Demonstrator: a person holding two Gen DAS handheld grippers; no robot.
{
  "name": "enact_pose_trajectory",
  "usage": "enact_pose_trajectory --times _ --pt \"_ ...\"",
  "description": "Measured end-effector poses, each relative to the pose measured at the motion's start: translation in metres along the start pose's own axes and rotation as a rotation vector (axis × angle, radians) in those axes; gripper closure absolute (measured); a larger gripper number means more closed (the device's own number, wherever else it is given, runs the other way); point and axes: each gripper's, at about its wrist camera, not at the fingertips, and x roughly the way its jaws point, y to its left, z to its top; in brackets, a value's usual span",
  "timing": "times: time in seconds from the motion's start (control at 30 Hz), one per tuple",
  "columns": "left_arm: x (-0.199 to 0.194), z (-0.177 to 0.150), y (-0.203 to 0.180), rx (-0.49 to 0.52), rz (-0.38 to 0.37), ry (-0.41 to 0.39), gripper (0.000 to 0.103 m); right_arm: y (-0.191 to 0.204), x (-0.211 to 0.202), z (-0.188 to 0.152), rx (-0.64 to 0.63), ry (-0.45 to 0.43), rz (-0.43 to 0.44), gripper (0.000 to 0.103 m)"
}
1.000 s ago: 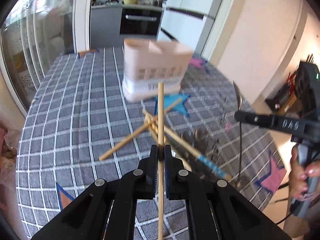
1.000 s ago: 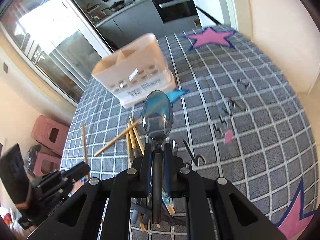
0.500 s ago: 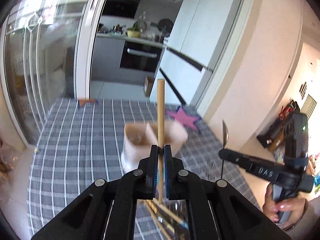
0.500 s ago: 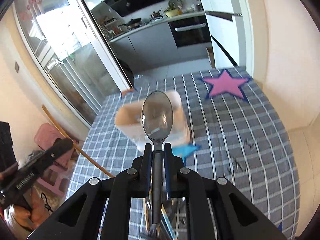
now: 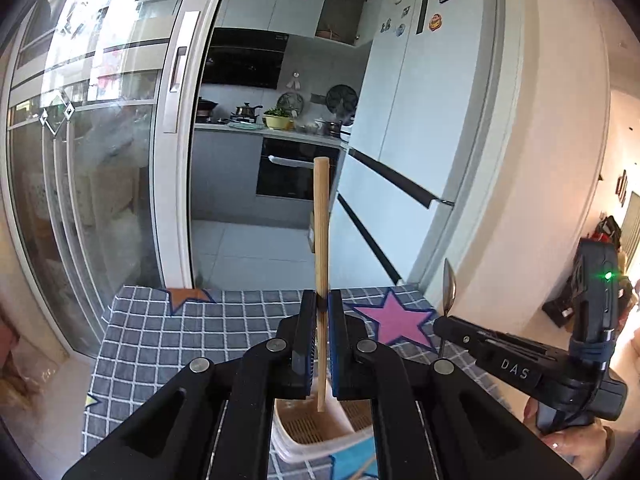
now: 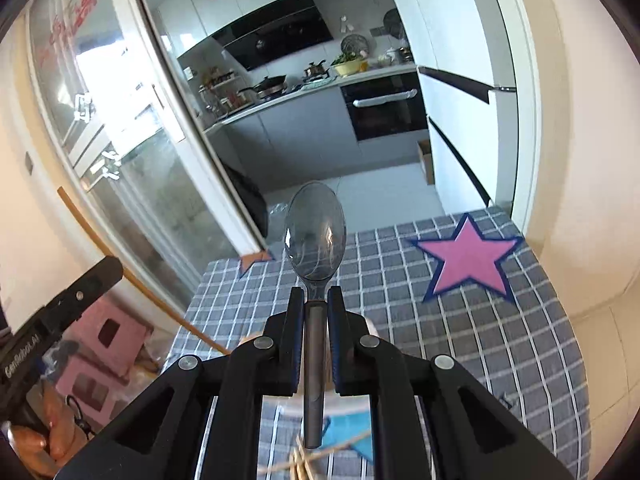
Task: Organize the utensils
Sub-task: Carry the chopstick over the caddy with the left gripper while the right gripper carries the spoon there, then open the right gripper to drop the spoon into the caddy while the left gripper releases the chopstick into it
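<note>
My left gripper (image 5: pixel 320 304) is shut on a wooden chopstick (image 5: pixel 321 232) held upright, its lower end hanging just above a beige utensil holder (image 5: pixel 316 428) right below the jaws. My right gripper (image 6: pixel 316 300) is shut on a grey metal spoon (image 6: pixel 315 236), bowl up, handle pointing down. The right gripper and spoon (image 5: pixel 449 286) also show at the right of the left wrist view. The left gripper (image 6: pixel 108 270) with its chopstick (image 6: pixel 160 302) shows at the left of the right wrist view. Part of the holder's pale rim (image 6: pixel 372 330) peeks from behind the right jaws.
The table wears a grey checked cloth (image 6: pixel 460 340) with a pink star (image 6: pixel 468 260) and a blue star (image 6: pixel 348 424). Loose wooden chopsticks (image 6: pixel 308 460) lie on it near the front. Pink stools (image 6: pixel 104 344) stand on the floor at left; kitchen and fridge lie beyond.
Both grippers have risen and tilted up with their utensils. The holder has gone from the middle of both views to under the jaws, and the left chopstick's lower end now hangs over it.
</note>
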Motion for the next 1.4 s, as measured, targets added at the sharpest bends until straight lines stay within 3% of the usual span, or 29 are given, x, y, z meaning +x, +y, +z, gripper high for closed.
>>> enact_pose_trajectory --times 0.2,0.47,0.7,0.93,1.0,1.07,1.1,1.27,1.4 --pt "0.045 -0.023 0.009 -0.026 0.012 0.056 0.066 0.004 0.045 -0.004 -0.026 -0.058 -0.049 0.091" --pt "0.078 -0.058 0.005 0.023 0.054 0.095 0.066 -0.001 0.088 -0.034 -0.066 -0.028 -0.077 0.091" --pt "0.088 -0.081 0.004 0.062 0.114 0.11 0.065 -0.006 0.096 -0.056 -0.083 -0.003 -0.099 0.09" --pt "0.093 -0.088 0.008 0.046 0.141 0.151 0.065 -0.004 0.091 -0.055 -0.1 0.012 -0.104 0.09" --pt "0.089 -0.085 0.008 0.041 0.155 0.152 0.065 -0.005 0.088 -0.053 -0.097 0.011 -0.103 0.087" --pt "0.084 -0.082 0.01 0.036 0.163 0.138 0.065 -0.007 0.083 -0.051 -0.082 0.01 -0.091 0.068" --pt "0.081 -0.081 0.011 0.034 0.165 0.134 0.065 -0.008 0.08 -0.05 -0.075 0.007 -0.084 0.063" --pt "0.066 -0.079 0.014 0.018 0.166 0.129 0.065 -0.015 0.059 -0.048 -0.051 -0.012 -0.092 0.053" --pt "0.047 -0.081 0.018 0.005 0.169 0.112 0.065 -0.027 0.038 -0.048 0.005 -0.015 -0.093 0.05"
